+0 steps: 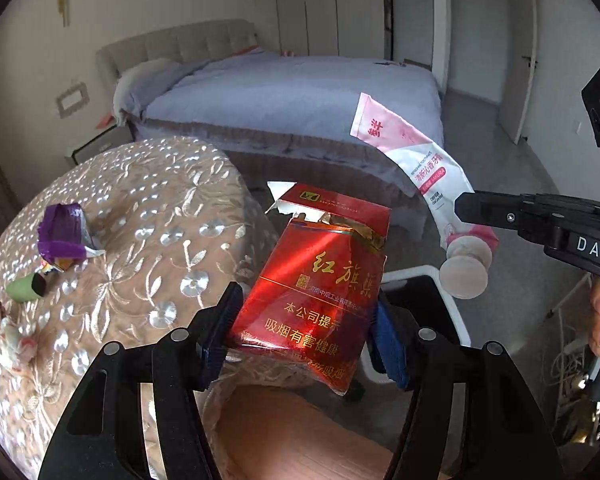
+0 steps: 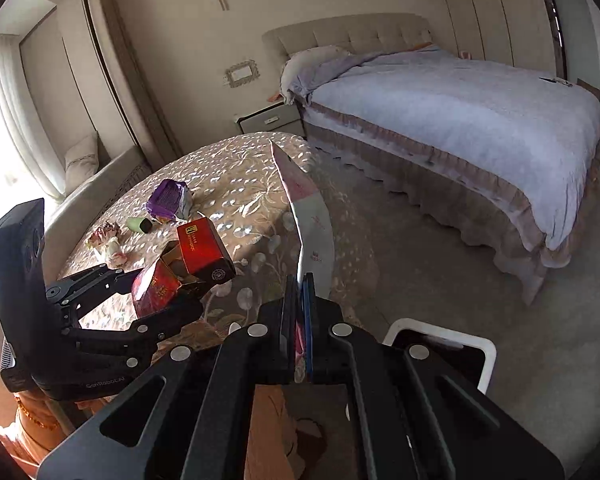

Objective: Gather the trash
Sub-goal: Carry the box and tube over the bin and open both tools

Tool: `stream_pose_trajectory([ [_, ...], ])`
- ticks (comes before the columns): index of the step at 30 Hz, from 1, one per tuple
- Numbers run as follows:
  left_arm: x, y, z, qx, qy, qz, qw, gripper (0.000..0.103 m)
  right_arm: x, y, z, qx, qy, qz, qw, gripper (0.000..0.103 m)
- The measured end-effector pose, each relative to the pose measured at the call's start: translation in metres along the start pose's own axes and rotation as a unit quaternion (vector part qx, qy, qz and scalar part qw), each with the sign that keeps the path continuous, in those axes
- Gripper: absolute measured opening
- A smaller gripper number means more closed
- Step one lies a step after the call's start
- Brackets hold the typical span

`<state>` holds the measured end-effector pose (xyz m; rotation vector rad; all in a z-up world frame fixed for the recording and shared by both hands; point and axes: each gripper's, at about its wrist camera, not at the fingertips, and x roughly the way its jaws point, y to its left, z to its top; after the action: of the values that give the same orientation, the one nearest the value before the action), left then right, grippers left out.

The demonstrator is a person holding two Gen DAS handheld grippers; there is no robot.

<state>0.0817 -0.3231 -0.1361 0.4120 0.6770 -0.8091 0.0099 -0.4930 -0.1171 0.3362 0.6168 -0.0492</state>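
1. The left gripper (image 1: 300, 332) has its fingers clamped on the lower half of a red cigarette pack (image 1: 320, 280). The pack's torn lid gapes upward, off the near edge of the round table (image 1: 148, 208), probably lifted clear for carrying to the bin.
2. The right gripper (image 2: 298, 312) has its fingers pressed together on the neck end of a squeezed-out pink and white toothpaste tube (image 2: 312, 224). The cap hangs down and the flattened tail curls up, so the grip seems chosen where the tube is stiffest.
3. A white-rimmed bin (image 2: 488, 356) stands on the floor just beside the table, below and between both grippers. It looks like the drop point for both pieces.
4. Trash left on the embroidered tablecloth: a purple wrapper (image 1: 62, 236), a small green piece (image 1: 26, 286) near it, and crumpled pink-white scraps (image 2: 108, 240) toward the left edge.
5. The bin's contents are dark and unreadable. What the green piece and the scraps are cannot be made out.
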Motion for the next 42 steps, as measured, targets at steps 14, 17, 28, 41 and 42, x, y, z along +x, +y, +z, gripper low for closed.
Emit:
stream_pose_trajectory([
  [14, 0.136, -0.101, -0.021, 0.122, 0.142, -0.082, 0.9789, 0.061, 0.051, -0.110, -0.062, 0.069, 0.112, -0.068, 0.989, 0.004],
  [17, 0.164, -0.108, -0.028, 0.135, 0.174, -0.096, 0.9708, 0.061, 0.070, -0.127, -0.074, 0.080, 0.136, -0.068, 0.985, 0.004],
  [28, 0.240, -0.138, -0.051, 0.189, 0.266, -0.164, 0.9309, 0.098, 0.119, -0.173, -0.116, 0.040, 0.235, -0.057, 0.969, 0.047],
  [41, 0.240, -0.135, -0.045, 0.200, 0.244, -0.157, 0.9357, 0.098, 0.113, -0.169, -0.126, -0.042, 0.239, -0.083, 0.967, 0.098],
  [42, 0.239, -0.135, -0.044, 0.201, 0.242, -0.156, 0.9363, 0.098, 0.112, -0.167, -0.123, -0.044, 0.239, -0.084, 0.967, 0.098],
])
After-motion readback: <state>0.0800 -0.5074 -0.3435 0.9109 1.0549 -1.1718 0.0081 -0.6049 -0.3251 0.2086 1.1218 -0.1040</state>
